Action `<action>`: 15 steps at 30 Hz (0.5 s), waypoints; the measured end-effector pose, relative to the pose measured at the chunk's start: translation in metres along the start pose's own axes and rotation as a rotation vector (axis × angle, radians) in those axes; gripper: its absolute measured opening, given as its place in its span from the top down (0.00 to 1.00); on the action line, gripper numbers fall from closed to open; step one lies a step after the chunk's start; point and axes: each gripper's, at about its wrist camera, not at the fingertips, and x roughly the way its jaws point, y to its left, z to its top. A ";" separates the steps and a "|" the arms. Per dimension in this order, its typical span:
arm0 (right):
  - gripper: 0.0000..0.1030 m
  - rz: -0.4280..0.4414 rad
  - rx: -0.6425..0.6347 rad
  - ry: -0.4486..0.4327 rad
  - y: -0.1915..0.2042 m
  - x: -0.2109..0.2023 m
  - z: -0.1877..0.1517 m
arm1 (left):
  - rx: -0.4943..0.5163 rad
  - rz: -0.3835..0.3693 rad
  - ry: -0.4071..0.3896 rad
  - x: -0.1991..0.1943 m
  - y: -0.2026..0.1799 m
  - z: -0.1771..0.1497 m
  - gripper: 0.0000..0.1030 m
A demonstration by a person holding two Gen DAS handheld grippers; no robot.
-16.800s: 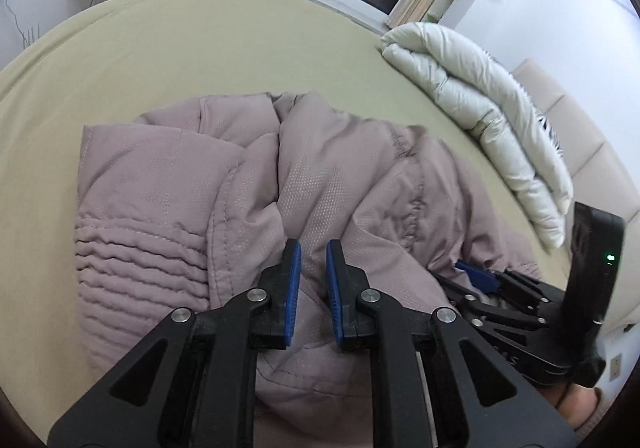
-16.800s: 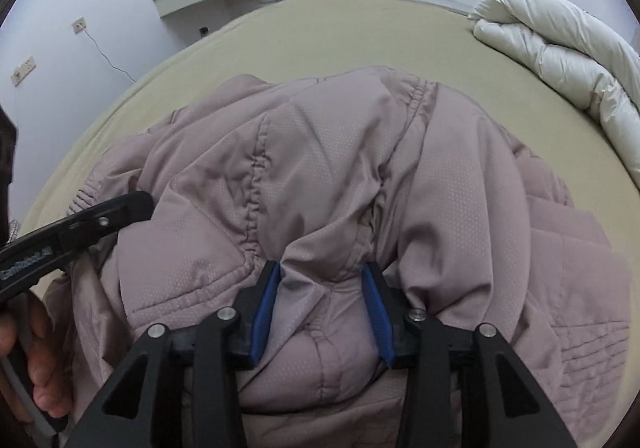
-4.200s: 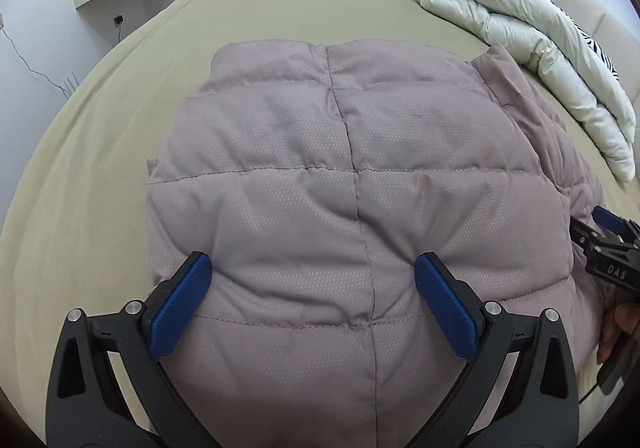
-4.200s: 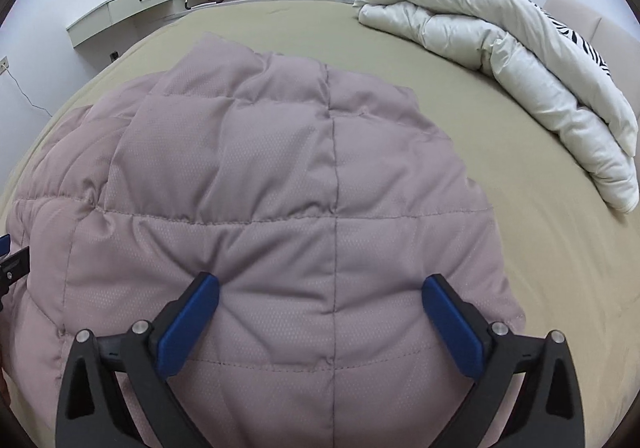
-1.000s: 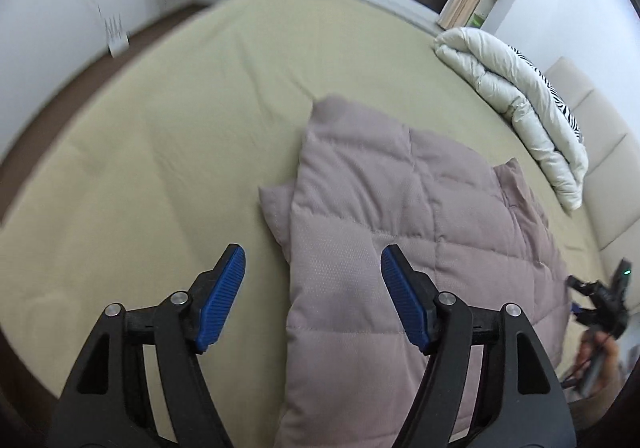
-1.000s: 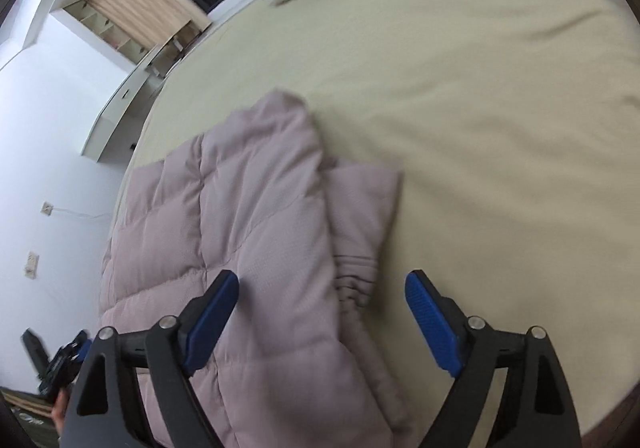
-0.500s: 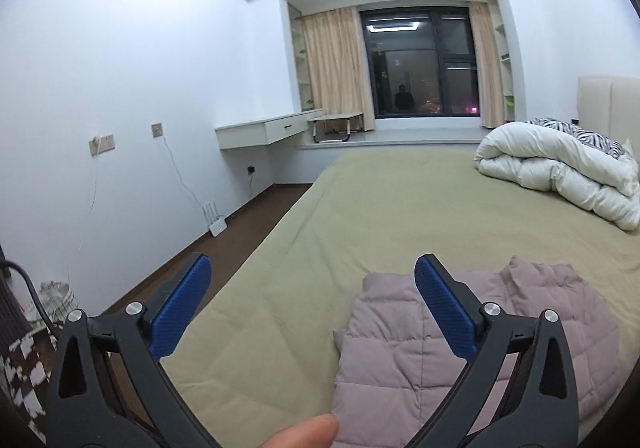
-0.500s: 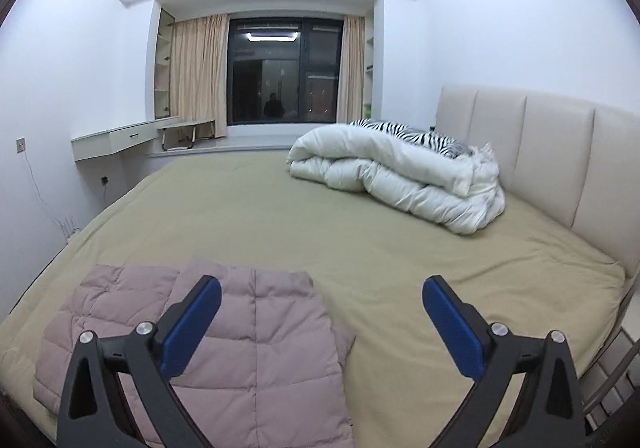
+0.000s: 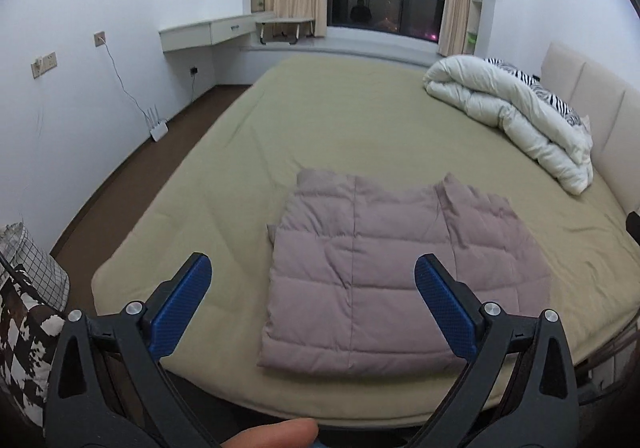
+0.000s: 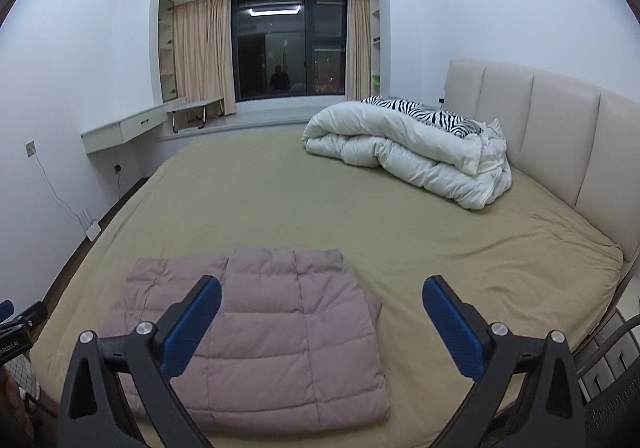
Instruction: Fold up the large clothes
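Now the mauve quilted down jacket point(image 9: 372, 272) lies folded into a flat rectangle near the foot edge of the olive-sheeted bed point(image 9: 360, 120) — seconds ago it was spread wider under both tools. The left tool point(image 9: 312, 300) and right tool point(image 10: 320, 318) have pulled up and back, blue pads spread wide, holding nothing. A fingertip point(image 9: 276, 434) intrudes at the bottom edge of the left view; the white rolled duvet point(image 10: 412, 152) partly hides a zebra-print pillow point(image 10: 420, 110) — its shape is unclear.
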 end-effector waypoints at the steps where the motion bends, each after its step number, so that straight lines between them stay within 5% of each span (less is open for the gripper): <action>1: 0.00 0.002 -0.013 0.031 0.005 0.005 -0.006 | 0.002 -0.016 0.032 0.006 -0.002 -0.006 0.00; 8: 0.00 0.029 -0.077 0.163 0.034 0.023 -0.038 | 0.006 -0.035 0.122 0.043 -0.006 -0.040 0.00; 15: 0.00 0.029 -0.100 0.263 0.046 0.037 -0.060 | 0.001 -0.008 0.142 0.063 0.001 -0.040 0.00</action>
